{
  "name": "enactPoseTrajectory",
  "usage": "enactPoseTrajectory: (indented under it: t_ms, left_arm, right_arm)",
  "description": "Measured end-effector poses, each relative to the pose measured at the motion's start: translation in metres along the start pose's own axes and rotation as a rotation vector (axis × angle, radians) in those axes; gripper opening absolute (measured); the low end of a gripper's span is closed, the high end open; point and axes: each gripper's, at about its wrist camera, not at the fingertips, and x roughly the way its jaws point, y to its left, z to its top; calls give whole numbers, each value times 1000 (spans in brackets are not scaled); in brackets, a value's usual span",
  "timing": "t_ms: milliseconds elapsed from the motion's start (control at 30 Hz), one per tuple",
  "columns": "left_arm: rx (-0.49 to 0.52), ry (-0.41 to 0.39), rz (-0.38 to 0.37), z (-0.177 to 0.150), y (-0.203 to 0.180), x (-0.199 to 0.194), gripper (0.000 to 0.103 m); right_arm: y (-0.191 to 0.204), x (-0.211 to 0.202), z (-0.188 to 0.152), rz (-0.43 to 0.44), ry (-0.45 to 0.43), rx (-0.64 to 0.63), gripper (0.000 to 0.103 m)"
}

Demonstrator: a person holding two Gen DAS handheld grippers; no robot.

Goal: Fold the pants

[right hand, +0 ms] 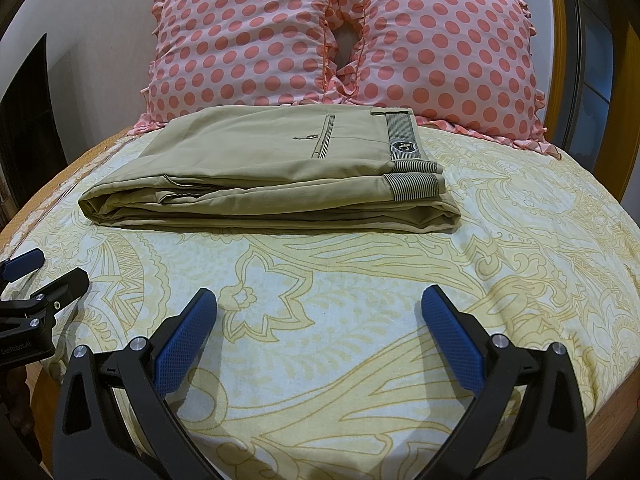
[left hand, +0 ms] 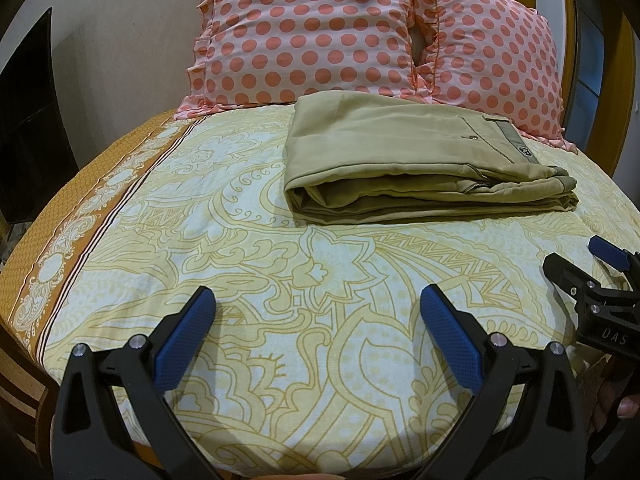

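Note:
Khaki pants [left hand: 404,160] lie folded in a flat stack on the bed, waistband to the right, just in front of the pillows; they also show in the right wrist view [right hand: 272,168]. My left gripper [left hand: 318,300] is open and empty, held back from the pants above the sheet. My right gripper [right hand: 319,300] is open and empty too, also short of the pants. The right gripper shows at the right edge of the left wrist view [left hand: 580,258], and the left gripper at the left edge of the right wrist view [right hand: 52,270].
A yellow patterned bedsheet [left hand: 280,264] covers the bed. Two pink polka-dot pillows [right hand: 248,36] [right hand: 444,44] stand at the head, against the wall. A dark object [left hand: 28,120] stands at the left beyond the bed's edge.

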Motion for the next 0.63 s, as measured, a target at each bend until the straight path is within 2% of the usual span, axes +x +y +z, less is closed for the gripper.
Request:
enactPoseTrajectory:
  t_ms: [633]
  left_arm:
    - [-9,-3,9,-2,0,0,101]
  right_arm:
    - [0,1,0,0,-1,-1,102]
